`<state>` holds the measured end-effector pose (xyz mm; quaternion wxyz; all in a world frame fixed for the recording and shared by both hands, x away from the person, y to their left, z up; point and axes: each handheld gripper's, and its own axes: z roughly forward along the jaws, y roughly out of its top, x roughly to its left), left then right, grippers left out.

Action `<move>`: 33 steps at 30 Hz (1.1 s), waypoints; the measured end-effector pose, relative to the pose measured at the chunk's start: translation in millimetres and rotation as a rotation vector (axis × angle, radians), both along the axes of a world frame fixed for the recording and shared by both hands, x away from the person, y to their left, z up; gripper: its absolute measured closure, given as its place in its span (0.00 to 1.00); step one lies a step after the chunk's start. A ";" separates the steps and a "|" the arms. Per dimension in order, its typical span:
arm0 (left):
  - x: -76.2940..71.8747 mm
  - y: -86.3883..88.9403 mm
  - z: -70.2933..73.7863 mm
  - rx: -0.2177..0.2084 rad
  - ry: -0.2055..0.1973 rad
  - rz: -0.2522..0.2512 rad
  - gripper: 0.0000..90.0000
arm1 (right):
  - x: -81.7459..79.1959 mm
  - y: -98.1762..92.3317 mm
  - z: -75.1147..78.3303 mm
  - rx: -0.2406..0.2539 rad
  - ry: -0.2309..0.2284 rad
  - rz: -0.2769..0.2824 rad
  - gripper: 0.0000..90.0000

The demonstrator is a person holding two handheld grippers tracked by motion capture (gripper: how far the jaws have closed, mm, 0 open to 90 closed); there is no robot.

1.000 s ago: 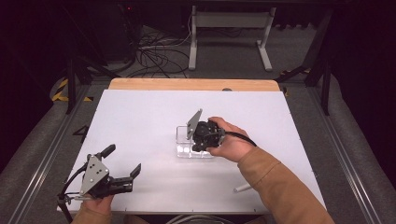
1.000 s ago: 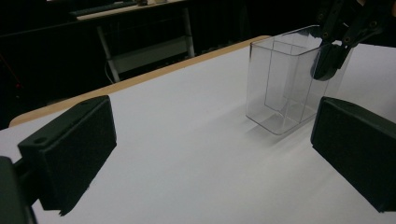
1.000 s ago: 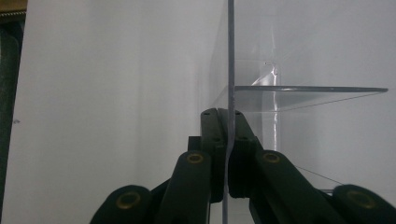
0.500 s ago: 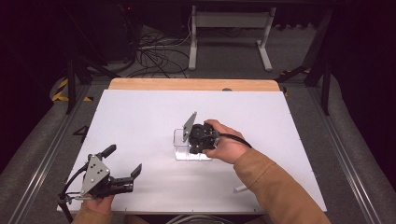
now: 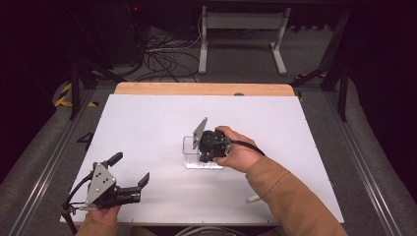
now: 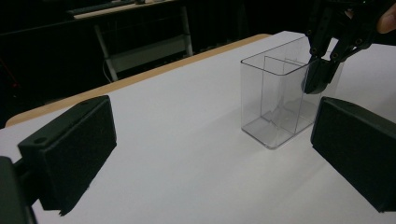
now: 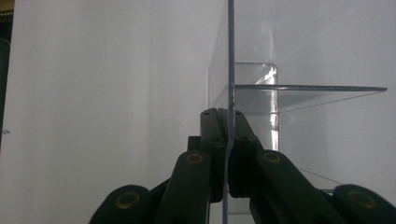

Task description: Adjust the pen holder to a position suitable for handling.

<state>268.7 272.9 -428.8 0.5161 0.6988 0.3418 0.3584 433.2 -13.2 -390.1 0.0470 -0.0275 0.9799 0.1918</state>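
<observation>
Your right claw was down at the clear rectangular plastic box, which stood upright near the middle of the white counter. In the right gripper view its jaws were pressed together on one thin clear wall of that box, one jaw inside and one outside. Your right hand was wrapped around the gripper body. Your left claw sat low at the near left corner of the counter, jaws spread wide with nothing between them, well apart from the box.
</observation>
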 end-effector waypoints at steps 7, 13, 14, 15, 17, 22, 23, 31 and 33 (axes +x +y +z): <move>1.1 -0.2 -0.1 0.000 0.004 -0.002 0.01 | -3.3 -6.3 7.8 0.062 -0.016 -0.041 0.74; 6.6 -1.8 0.8 0.000 0.005 -0.007 0.01 | -12.0 -24.2 28.8 0.232 -0.109 -0.104 0.42; 7.5 -1.8 0.9 -0.002 0.009 -0.011 0.01 | -13.6 -28.2 33.4 0.270 -0.115 -0.124 0.37; 8.4 -1.8 0.9 -0.005 0.009 -0.010 0.01 | -14.8 -32.4 37.8 0.298 -0.112 -0.139 0.36; 9.0 -1.8 1.0 -0.005 0.011 -0.010 0.01 | -15.7 -36.4 41.6 0.324 -0.103 -0.147 0.36; 10.8 -2.0 1.0 -0.009 0.012 -0.014 0.01 | -17.7 -55.6 55.6 0.420 -0.101 -0.204 0.30; 11.1 -2.1 0.7 -0.010 0.013 -0.013 0.01 | -17.6 -58.2 56.9 0.428 -0.105 -0.212 0.29; 11.2 -1.8 0.3 -0.012 0.016 -0.015 0.01 | -18.4 -70.8 61.9 0.447 -0.124 -0.242 0.26; 9.8 -0.8 0.4 -0.009 0.014 -0.013 0.01 | -20.6 -75.7 62.8 0.450 -0.133 -0.245 0.26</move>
